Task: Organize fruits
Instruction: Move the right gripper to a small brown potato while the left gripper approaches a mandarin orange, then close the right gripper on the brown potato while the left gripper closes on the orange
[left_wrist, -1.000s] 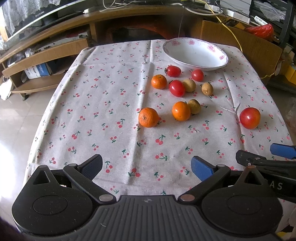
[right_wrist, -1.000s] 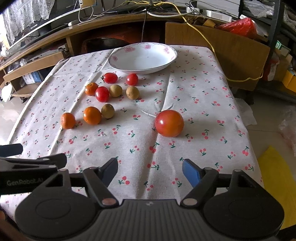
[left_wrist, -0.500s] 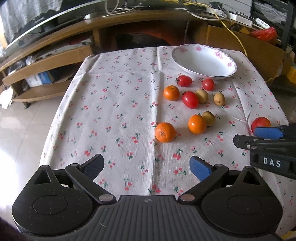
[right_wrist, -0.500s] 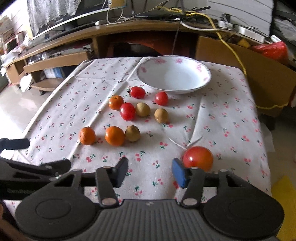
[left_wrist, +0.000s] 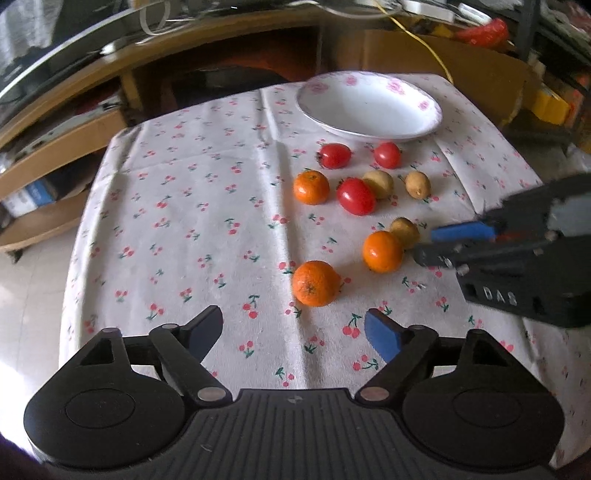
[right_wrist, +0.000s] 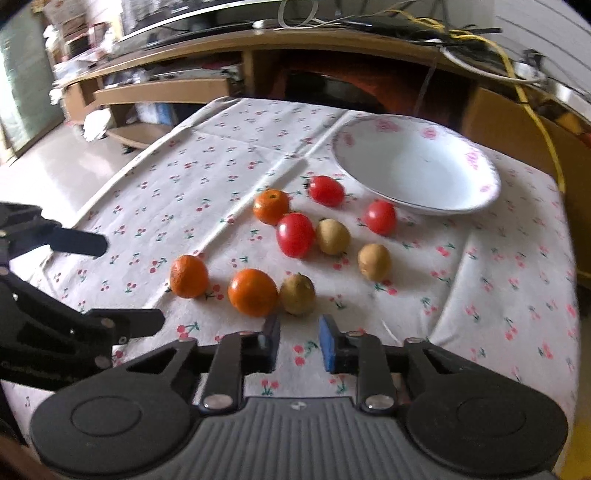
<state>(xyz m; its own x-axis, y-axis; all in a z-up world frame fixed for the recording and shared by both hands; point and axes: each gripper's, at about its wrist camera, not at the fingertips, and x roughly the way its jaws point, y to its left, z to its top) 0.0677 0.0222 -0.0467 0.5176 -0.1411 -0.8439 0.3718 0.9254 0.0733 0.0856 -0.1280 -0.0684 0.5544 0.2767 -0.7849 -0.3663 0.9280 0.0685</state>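
Note:
On the cherry-print cloth (left_wrist: 207, 206) lie three oranges, three small tomatoes and three brown fruits, in front of a white flowered bowl (left_wrist: 369, 107) that holds nothing. My left gripper (left_wrist: 293, 325) is open, its jaws closing, with nothing between them. The nearest orange (left_wrist: 316, 283) lies just beyond its fingertips. My right gripper (right_wrist: 300, 332) is shut with nothing in it, just short of a brown fruit (right_wrist: 297, 294) and an orange (right_wrist: 253, 292). In the left wrist view the right gripper (left_wrist: 443, 243) reaches in from the right and hides the spot where the large tomato lay.
A wooden shelf unit (right_wrist: 155, 92) with cables runs behind the table. A brown board (left_wrist: 461, 62) stands at the back right. Tiled floor (left_wrist: 26, 295) lies off the cloth's left edge. The left half of the cloth holds no fruit.
My right gripper's jaws went from open to shut, and it moved left to the fruit cluster; the large tomato left its view. My left gripper came nearer the closest orange, its jaws slightly narrower.

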